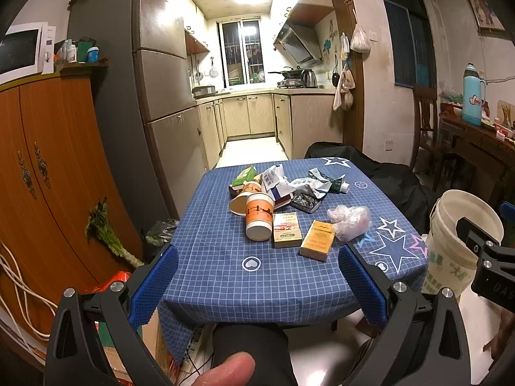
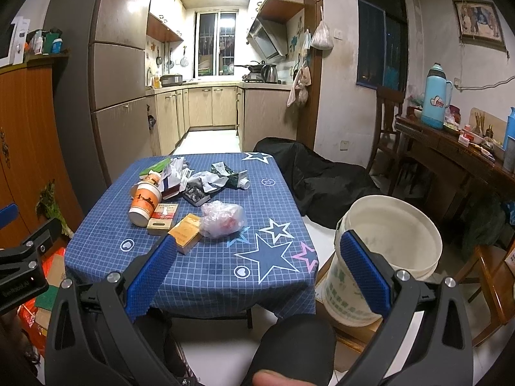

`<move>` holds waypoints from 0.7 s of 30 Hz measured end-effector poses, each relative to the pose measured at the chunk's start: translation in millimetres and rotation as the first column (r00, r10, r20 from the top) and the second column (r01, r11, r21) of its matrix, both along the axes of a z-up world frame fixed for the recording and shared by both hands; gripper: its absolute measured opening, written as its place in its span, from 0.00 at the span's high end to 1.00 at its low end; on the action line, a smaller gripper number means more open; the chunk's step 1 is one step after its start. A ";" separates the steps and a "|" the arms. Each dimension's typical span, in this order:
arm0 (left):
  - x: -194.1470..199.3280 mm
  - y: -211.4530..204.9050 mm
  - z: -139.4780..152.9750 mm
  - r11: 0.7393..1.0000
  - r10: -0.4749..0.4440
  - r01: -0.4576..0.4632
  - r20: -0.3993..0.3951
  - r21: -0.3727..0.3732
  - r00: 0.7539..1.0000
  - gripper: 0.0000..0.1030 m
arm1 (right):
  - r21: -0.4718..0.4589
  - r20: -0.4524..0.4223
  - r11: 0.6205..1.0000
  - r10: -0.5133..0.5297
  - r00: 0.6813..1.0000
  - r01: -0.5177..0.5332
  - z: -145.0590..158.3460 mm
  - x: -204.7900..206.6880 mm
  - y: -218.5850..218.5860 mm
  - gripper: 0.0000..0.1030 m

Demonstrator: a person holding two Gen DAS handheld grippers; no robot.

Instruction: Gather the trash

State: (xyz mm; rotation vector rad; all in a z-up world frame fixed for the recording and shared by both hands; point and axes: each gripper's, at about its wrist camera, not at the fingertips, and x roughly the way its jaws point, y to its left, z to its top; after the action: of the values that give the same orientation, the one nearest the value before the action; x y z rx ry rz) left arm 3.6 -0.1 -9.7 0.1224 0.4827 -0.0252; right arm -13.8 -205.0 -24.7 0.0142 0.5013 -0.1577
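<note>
Left wrist view: the bench (image 1: 225, 276) under a blue checked cloth carries the trash, from paper cup (image 1: 259, 218) through two cigarette boxes (image 1: 286, 229) to crumpled plastic bag (image 1: 349, 222). A white bucket (image 2: 391, 241) stands beside it. Left gripper (image 1: 257, 276) and right gripper (image 2: 257, 265) hover short of it, jaws wide, empty.

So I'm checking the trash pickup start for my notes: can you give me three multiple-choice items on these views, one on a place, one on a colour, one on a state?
1. Where is the white bucket?
A. on the table
B. on the floor right of the table
C. in the kitchen

2. What colour is the tablecloth?
A. red
B. green
C. blue

3. How does the paper cup sit?
A. on its side
B. upright
C. in the bucket

Answers:
1 B: it stands beside the table's right edge.
2 C: a blue grid with stars.
3 A: its base faces the camera.
</note>
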 end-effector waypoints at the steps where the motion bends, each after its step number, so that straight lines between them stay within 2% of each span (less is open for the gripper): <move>1: 0.0 0.3 0.7 1.000 0.000 0.000 -0.001 -0.001 1.000 0.03 | 0.001 -0.001 1.000 0.001 1.000 -0.001 -0.3 0.0 0.0 0.05; 21: 18.1 -1.3 -12.3 1.000 0.012 -0.012 -0.036 0.020 0.999 0.03 | 0.026 -0.042 1.000 0.004 0.999 -0.003 -12.8 13.2 -5.7 0.05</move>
State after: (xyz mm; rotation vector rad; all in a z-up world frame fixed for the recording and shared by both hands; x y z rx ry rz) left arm 21.7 -1.4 -22.0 0.1390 0.5200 -0.0109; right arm -0.6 -210.7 -37.5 0.0353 0.5456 -0.1481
